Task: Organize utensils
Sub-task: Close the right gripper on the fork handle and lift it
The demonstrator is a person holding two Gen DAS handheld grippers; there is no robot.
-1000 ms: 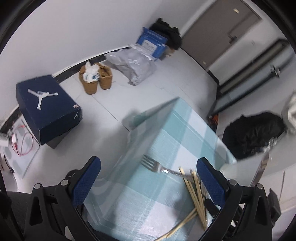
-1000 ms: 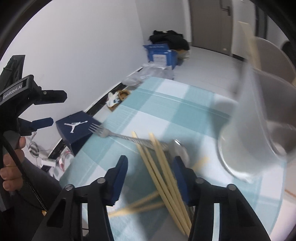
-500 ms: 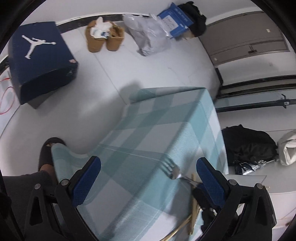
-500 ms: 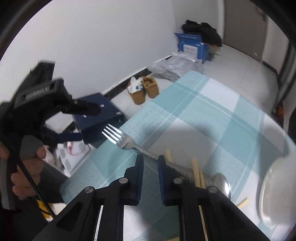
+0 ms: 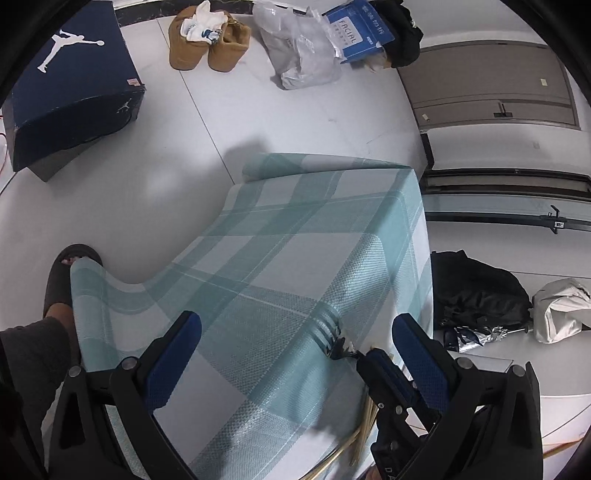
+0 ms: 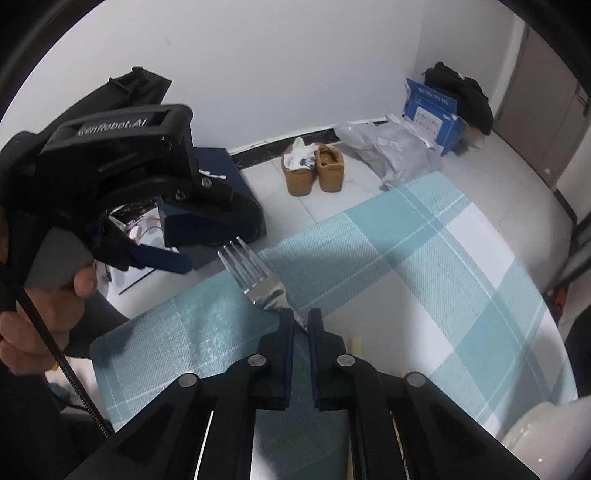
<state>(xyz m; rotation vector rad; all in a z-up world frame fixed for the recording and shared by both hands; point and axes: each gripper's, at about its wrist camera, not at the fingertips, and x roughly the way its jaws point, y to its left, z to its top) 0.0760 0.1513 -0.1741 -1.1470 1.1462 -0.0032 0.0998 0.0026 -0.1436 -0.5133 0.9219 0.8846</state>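
Steel fork [image 6: 258,280] clamped by your right hand-held gripper [image 6: 301,325], apparently at its neck.
Tines point ahead from it; your left hand-held gripper [image 5: 295,354] hangs wide apart beside it.

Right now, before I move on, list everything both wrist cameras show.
fork: one, silver, held above the tablecloth
chopsticks: several, tan, near table edge
tablecloth: one, teal and white checks, on table
white container: one, right table corner
shoebox: one, navy, floor
slippers: pair, brown, floor
plastic bag: one, grey, floor
blue box: one, floor
black bag: one, floor
left gripper: jaws open, empty
right gripper: jaws shut on fork neck
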